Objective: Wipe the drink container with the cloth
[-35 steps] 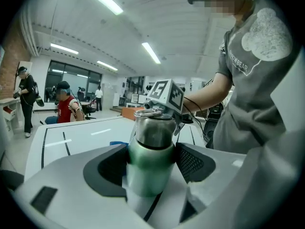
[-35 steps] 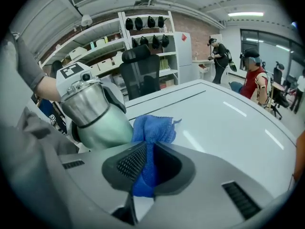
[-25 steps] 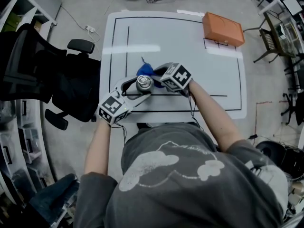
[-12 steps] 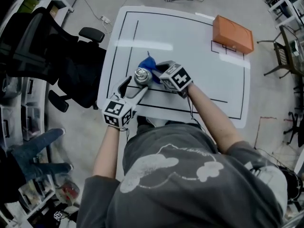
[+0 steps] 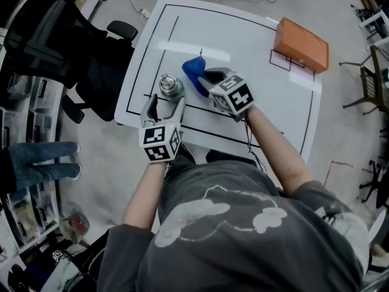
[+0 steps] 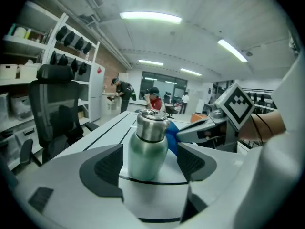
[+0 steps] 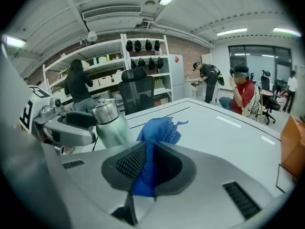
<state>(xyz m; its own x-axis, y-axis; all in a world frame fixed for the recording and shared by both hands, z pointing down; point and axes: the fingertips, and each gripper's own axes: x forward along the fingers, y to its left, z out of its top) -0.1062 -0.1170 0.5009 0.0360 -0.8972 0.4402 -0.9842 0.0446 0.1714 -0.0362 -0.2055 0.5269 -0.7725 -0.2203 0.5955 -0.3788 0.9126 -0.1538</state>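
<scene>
A green steel bottle [image 5: 171, 85] with a silver top stands upright on the white table [image 5: 255, 53]. My left gripper [image 5: 164, 101] is open just behind it. In the left gripper view the bottle [image 6: 148, 144] stands between the two pads with a gap on each side. My right gripper [image 5: 205, 78] is shut on a blue cloth [image 5: 193, 70], held a little to the right of the bottle and apart from it. In the right gripper view the cloth [image 7: 155, 142] bunches up between the jaws, and the bottle [image 7: 110, 125] stands to its left.
An orange box [image 5: 301, 44] lies at the table's far right corner. A black office chair [image 5: 67, 53] stands off the left edge, and a person's legs [image 5: 36, 163] show further left. Shelving [image 7: 109, 75] and several people stand in the room behind.
My left gripper has opened off the bottle and drawn back a little. The right gripper and cloth, which were against the bottle, are now off to its right.
</scene>
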